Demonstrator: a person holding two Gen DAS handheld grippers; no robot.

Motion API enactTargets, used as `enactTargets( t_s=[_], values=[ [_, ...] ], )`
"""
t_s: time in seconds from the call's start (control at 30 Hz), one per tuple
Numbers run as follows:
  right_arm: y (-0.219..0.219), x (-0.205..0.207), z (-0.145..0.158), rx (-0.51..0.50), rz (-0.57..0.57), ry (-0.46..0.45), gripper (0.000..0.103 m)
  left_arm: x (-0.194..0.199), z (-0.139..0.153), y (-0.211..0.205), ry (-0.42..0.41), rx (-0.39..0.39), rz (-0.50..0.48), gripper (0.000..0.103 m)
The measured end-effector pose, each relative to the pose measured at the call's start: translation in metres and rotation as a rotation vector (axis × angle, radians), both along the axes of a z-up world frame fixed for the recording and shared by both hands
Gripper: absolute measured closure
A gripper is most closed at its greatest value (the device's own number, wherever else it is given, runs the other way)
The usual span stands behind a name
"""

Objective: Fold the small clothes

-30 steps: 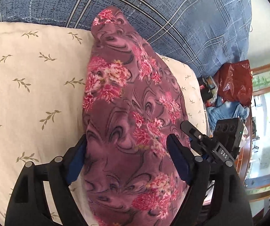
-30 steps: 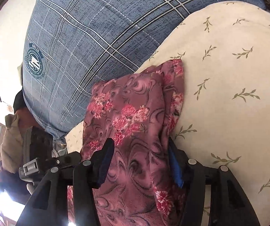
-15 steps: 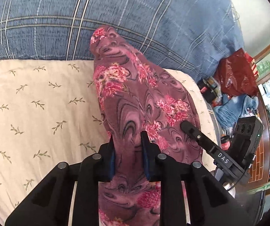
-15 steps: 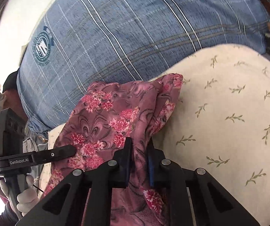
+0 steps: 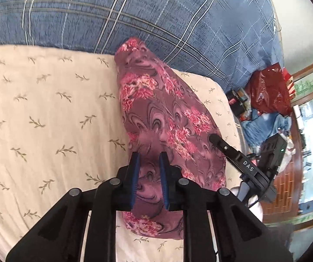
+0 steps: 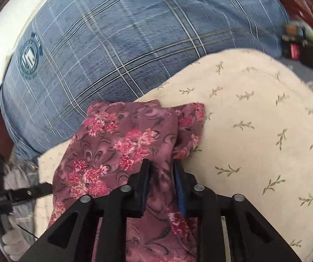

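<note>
Garment (image 5: 165, 122): mauve cloth with pink flower print, folded into a long narrow strip; lies on the cream sheet, far tip touching the blue plaid edge. Seen also from the right wrist (image 6: 121, 144).
Garment shape: top layer smooth, a loose crumpled corner sticks out at the far right edge in the right wrist view; near end rounded, lying flat on the sheet in the left wrist view.
Left gripper (image 5: 148, 159): blue pads close together, a ridge of the cloth pinched between them near the strip's near end.
Right gripper (image 6: 161, 168): pads close together, clamped on a bunched fold of the same cloth, just below the loose corner.
Gripper relation: both hold the same strip, side by side; right gripper's black finger with "DAS" lettering shows at the strip's right edge in the left wrist view; left gripper's finger shows at the cloth's left edge in the right wrist view.
Sheet (image 5: 47, 118): cream with small olive sprig print, under the garment (image 6: 254, 131).
Plaid (image 5: 134, 17): blue with white and dark check lines, behind the sheet; round badge logo on it in the right wrist view (image 6: 112, 43).
Clutter (image 5: 265, 100): red plastic bag, blue cloth and small items, well right of the sheet.
</note>
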State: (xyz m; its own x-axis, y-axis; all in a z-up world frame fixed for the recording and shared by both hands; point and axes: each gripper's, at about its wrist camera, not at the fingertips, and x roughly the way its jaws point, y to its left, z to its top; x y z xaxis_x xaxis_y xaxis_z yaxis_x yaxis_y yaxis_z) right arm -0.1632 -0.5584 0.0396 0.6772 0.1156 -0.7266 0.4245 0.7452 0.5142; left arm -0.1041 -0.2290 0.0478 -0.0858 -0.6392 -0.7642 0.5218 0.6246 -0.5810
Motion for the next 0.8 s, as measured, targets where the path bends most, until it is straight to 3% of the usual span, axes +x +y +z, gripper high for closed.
enactTargets(
  t_s=[0.03, 0.07, 0.1, 0.17, 0.3, 0.37, 0.4, 0.43, 0.47, 0.5, 0.6, 0.8],
  values=[
    [-0.006, -0.005, -0.004, 0.041, -0.014, -0.017, 0.061, 0.001, -0.003, -0.002, 0.016, -0.01, -0.008, 0.081],
    [-0.01, -0.01, -0.007, 0.072, -0.013, -0.034, 0.053, 0.002, -0.005, -0.004, 0.026, -0.019, -0.011, 0.069],
    [-0.013, -0.012, -0.013, 0.109, 0.006, -0.042, 0.05, 0.004, -0.008, -0.008, 0.04, -0.032, -0.021, 0.051],
    [-0.018, -0.016, -0.027, 0.177, 0.065, -0.046, 0.047, 0.004, -0.014, -0.016, 0.067, -0.052, -0.046, 0.033],
    [-0.018, -0.014, -0.039, 0.282, 0.245, -0.12, 0.047, 0.004, -0.036, -0.038, 0.111, -0.043, -0.092, 0.028],
    [-0.014, -0.004, -0.04, 0.322, 0.307, -0.137, 0.046, 0.004, -0.047, -0.045, 0.113, -0.019, -0.077, 0.032],
    [-0.009, 0.004, -0.039, 0.312, 0.331, -0.136, 0.05, 0.005, -0.05, -0.045, 0.116, -0.018, -0.065, 0.049],
    [-0.005, 0.01, -0.038, 0.296, 0.339, -0.138, 0.055, 0.007, -0.051, -0.043, 0.118, -0.021, -0.05, 0.055],
    [-0.002, 0.014, -0.039, 0.284, 0.338, -0.142, 0.071, 0.008, -0.051, -0.04, 0.125, -0.029, -0.043, 0.064],
    [0.001, 0.016, -0.04, 0.275, 0.328, -0.143, 0.079, 0.01, -0.05, -0.037, 0.129, -0.036, -0.034, 0.071],
    [0.005, 0.015, -0.037, 0.253, 0.298, -0.184, 0.082, 0.007, -0.041, -0.031, 0.117, -0.05, -0.033, 0.077],
    [0.02, 0.001, -0.011, 0.201, 0.264, -0.203, 0.082, -0.003, -0.017, -0.013, 0.117, -0.107, -0.013, 0.078]
  ],
)
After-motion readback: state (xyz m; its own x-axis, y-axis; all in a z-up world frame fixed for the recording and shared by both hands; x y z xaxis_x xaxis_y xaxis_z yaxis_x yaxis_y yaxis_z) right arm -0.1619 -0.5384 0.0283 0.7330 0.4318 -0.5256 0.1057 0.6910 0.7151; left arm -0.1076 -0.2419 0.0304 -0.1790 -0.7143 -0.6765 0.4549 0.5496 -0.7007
